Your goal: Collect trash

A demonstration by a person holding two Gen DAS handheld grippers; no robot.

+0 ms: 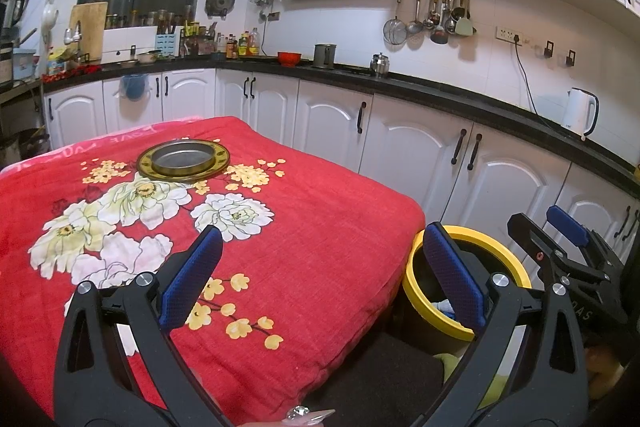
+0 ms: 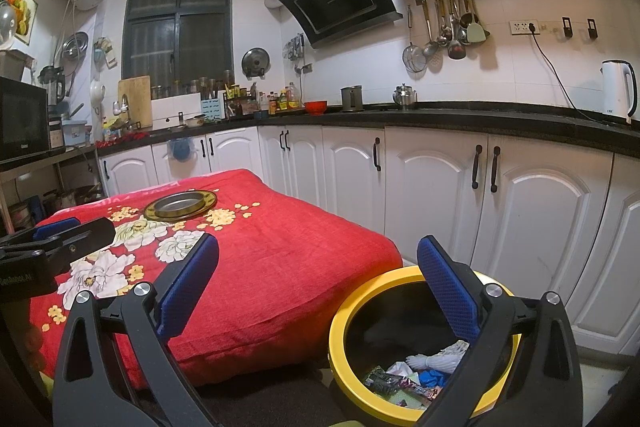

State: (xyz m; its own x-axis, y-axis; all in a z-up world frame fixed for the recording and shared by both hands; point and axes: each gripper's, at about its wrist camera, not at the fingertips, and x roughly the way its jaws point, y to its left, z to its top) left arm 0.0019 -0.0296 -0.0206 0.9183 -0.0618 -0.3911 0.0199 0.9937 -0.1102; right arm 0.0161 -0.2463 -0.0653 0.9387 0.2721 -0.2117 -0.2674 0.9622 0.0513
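A yellow-rimmed trash bin (image 2: 340,323) stands on the floor at the right corner of the red flowered table (image 2: 280,267). Inside it lies mixed trash (image 2: 408,383): wrappers, white plastic, something blue. My right gripper (image 2: 320,287) hangs open above the bin's near rim and the table corner, holding nothing. My left gripper (image 1: 324,275) is also open and empty, over the table's front right part, with the same bin (image 1: 416,299) behind its right finger (image 1: 452,279). The right gripper (image 1: 568,239) shows at the far right of the left wrist view.
A round metal tray with a brass rim (image 1: 184,159) sits at the far side of the red cloth (image 1: 320,207). White cabinets (image 2: 436,195) under a black counter (image 2: 480,119) run close behind the table and bin. A white kettle (image 2: 618,91) stands on the counter.
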